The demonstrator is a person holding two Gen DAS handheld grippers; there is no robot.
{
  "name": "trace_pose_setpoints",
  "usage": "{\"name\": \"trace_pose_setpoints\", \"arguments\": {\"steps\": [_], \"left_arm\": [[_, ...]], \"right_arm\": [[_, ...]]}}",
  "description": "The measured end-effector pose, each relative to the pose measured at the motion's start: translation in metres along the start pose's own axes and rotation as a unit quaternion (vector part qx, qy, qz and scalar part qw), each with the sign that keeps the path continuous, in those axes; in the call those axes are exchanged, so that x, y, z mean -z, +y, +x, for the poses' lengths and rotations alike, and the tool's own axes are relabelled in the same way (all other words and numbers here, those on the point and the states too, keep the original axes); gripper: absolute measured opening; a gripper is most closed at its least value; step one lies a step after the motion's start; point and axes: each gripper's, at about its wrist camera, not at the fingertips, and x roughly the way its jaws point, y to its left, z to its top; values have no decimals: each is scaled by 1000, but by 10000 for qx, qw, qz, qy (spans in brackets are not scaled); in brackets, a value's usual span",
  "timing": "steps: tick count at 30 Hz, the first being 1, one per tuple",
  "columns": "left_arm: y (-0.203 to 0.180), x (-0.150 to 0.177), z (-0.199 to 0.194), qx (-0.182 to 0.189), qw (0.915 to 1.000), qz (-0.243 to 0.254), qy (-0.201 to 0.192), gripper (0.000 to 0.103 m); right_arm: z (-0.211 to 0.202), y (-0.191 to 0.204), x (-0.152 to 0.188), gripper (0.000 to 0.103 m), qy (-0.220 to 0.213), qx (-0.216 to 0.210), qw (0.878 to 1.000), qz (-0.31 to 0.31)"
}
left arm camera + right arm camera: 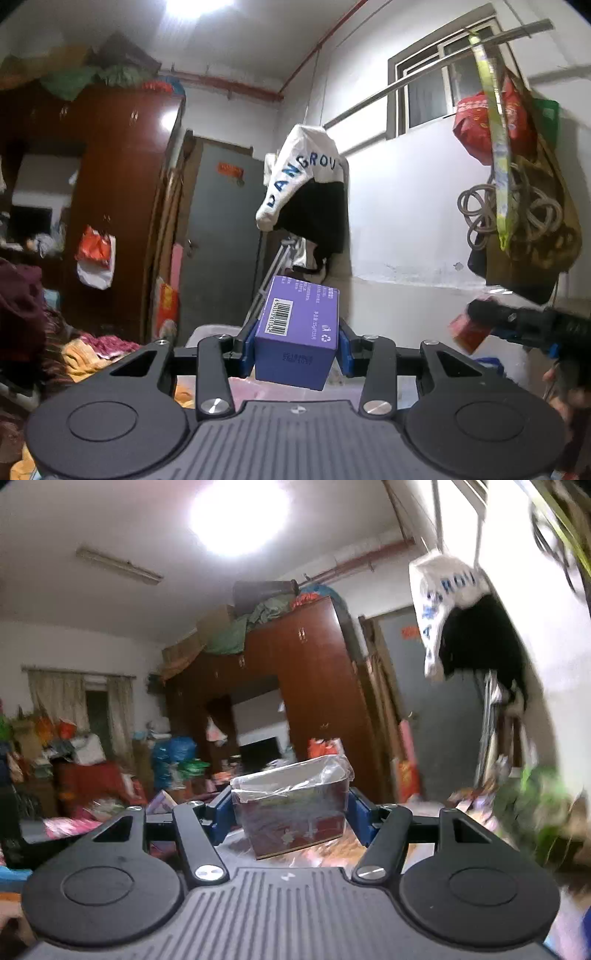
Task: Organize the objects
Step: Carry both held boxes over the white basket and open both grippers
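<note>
My left gripper (296,349) is shut on a purple box (299,332) with a barcode, held up in the air and tilted. My right gripper (291,814) is shut on a dark red box (293,805) wrapped in clear plastic, also held up. In the left wrist view the right gripper (517,325) shows at the right edge with the red box (469,330) in it, blurred.
A brown wardrobe (122,192) and a grey door (221,236) stand behind. A white and black garment (306,188) and bags (517,192) hang on the white wall. Cluttered fabrics (92,350) lie at the left. A pale surface (258,391) lies below the purple box.
</note>
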Motion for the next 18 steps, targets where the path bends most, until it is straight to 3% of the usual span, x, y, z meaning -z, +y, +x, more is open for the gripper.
{"name": "trace_pose_setpoints", "arguments": {"steps": [7,12,18], "left_arm": [[-5,-15,61,-426,9965,194,692,45],[-2,-8,88,-618,9921,337,1037,45],[4,-1,101,-840,9886,420,1176,49]], "right_arm": [[51,0,-6,65,475,698,9946,-603],[72,-3,3,65,752,881,9909,-682],[70,0,7,67,941,878,9889,-736]]}}
